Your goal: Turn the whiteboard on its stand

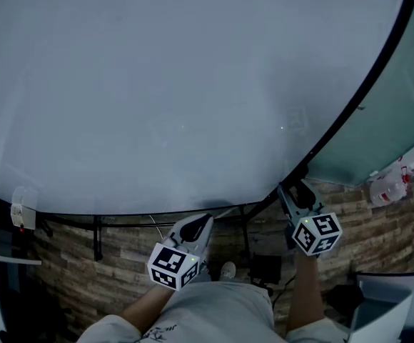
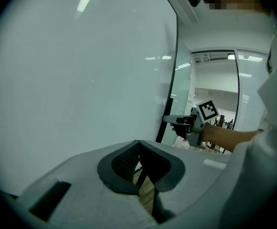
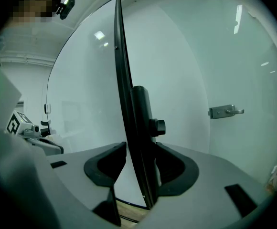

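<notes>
Your one whiteboard (image 1: 178, 84) stands upright before you and fills most of the head view, with its black frame along the lower and right edges. Your right tool (image 3: 138, 147) is clamped on the right edge of that frame, one jaw on each face, near a single black knob (image 3: 157, 126). Your left tool (image 2: 138, 144) has its jaws pressed together on nothing and sits close under the board's lower edge. Past the board, one door handle (image 3: 226, 111) shows on a glass wall. Wood-plank floor (image 1: 121, 252) lies below.

head view steeply down, gripper views close (whiteboard (image 1: 193, 84) apparently shared)
</notes>
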